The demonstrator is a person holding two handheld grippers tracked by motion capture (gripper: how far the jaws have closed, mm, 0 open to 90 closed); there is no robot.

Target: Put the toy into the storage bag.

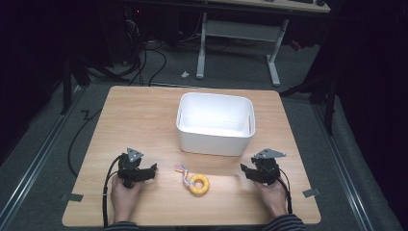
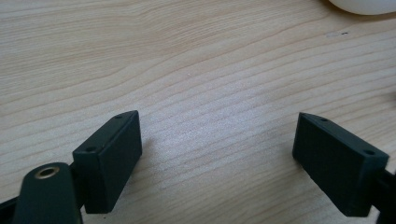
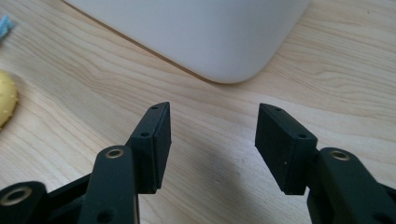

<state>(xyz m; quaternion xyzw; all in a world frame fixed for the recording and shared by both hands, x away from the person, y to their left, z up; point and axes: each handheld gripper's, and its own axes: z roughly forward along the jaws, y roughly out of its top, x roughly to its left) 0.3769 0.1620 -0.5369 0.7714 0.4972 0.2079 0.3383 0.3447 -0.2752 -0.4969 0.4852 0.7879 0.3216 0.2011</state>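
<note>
On the wooden table (image 1: 144, 110) a yellow ring toy (image 1: 198, 184) with a short multicoloured rope tail lies near the person's edge, roughly midway between the two hands and just in front of the white bin (image 1: 215, 123), apart from its near wall. The left gripper (image 1: 149, 171) rests low over the wood to the left of the toy, held in the person's left hand (image 1: 124, 195) and pointing toward the toy; in the left gripper view its two black jaws stand wide apart with nothing but bare wood grain between them, and a sliver of the bin's rounded base shows at the top right corner. The right gripper (image 1: 243, 169) sits on the other side of the toy, gripped by the right hand (image 1: 272, 195) and aimed leftward toward it — its jaws are parted to a moderate gap, narrower than the left pair, and hold nothing. In the right gripper view the gap frames plain tabletop, the bin's rounded corner rises just beyond the tips, and the toy's yellow edge (image 3: 5, 102) shows at the far left, well clear of the jaws. Neither gripper touches the toy; it lies flat on the table with its rope tail pointing toward the left gripper's side.
</note>
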